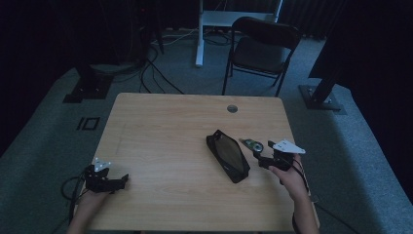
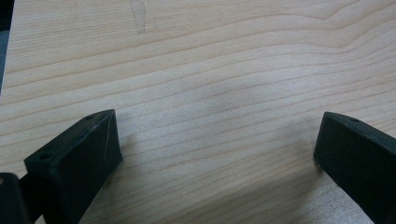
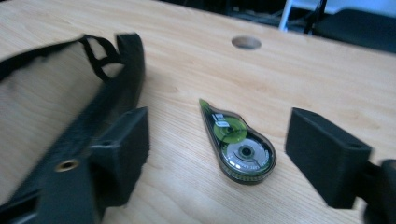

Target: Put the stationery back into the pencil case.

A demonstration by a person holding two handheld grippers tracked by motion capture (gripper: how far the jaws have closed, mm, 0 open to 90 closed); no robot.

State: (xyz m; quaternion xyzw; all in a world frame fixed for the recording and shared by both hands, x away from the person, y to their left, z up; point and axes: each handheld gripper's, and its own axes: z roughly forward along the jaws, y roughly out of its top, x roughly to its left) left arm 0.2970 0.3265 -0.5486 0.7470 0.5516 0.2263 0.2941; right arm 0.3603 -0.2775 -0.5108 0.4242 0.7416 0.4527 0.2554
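Right gripper has its jaws spread wide with the correction tape dispenser lying on the bench between them, nothing touching it yet. In the high view the dispenser sits just right of the open black pencil case, near the bench's right edge, with the right gripper just beside it.

Looks like the step is a pick on the dispenser, likely headed for the case. To do it well: come down straight and centre the jaws across the fat round end — the body is a teardrop, so a pinch near the pointed green tip would probably squirt it sideways. Shell looks like smooth clear plastic over a green wheel and grey reel; slick, so close squarely on the flat-ish flanks and low enough to clear the bench. Mind the left jaw — it's close to the case's soft fabric rim and zipper-pull loop.

Left gripper rests near the bench's left front corner, jaws apart over bare pale wood-grain laminate, holding nothing.
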